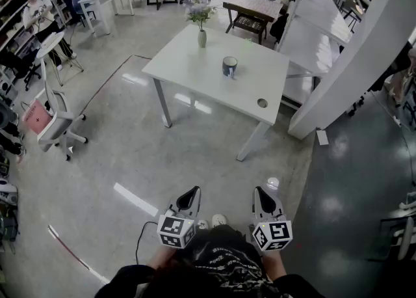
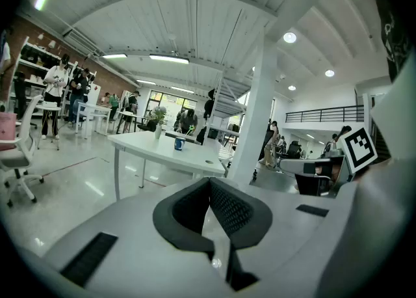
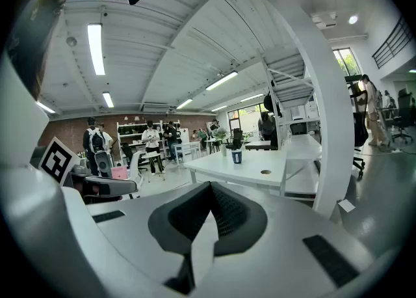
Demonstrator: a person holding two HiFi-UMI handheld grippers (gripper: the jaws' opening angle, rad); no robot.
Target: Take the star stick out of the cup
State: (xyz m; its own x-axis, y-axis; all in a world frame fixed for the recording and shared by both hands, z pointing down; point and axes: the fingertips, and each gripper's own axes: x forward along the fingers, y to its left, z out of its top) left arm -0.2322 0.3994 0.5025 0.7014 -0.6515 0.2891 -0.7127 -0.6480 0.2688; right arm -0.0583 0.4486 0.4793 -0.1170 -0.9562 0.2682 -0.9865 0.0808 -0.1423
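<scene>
A dark blue cup (image 1: 229, 66) stands near the middle of a white table (image 1: 195, 62), well ahead of me across the floor. It is too small to make out the star stick in it. The cup (image 2: 179, 143) also shows far off in the left gripper view, and the same cup (image 3: 236, 155) in the right gripper view. My left gripper (image 1: 189, 198) and right gripper (image 1: 262, 198) are held side by side close to my body, far short of the table. Both are shut with nothing between their jaws, as the left gripper (image 2: 209, 179) and right gripper (image 3: 210, 185) show.
A vase of flowers (image 1: 201, 35) stands at the table's far edge, and a round hole (image 1: 262, 103) is near its right corner. A white pillar (image 1: 351, 62) rises to the right. An office chair (image 1: 55, 118) with a pink bag (image 1: 36, 116) stands at the left. People sit and stand at the back.
</scene>
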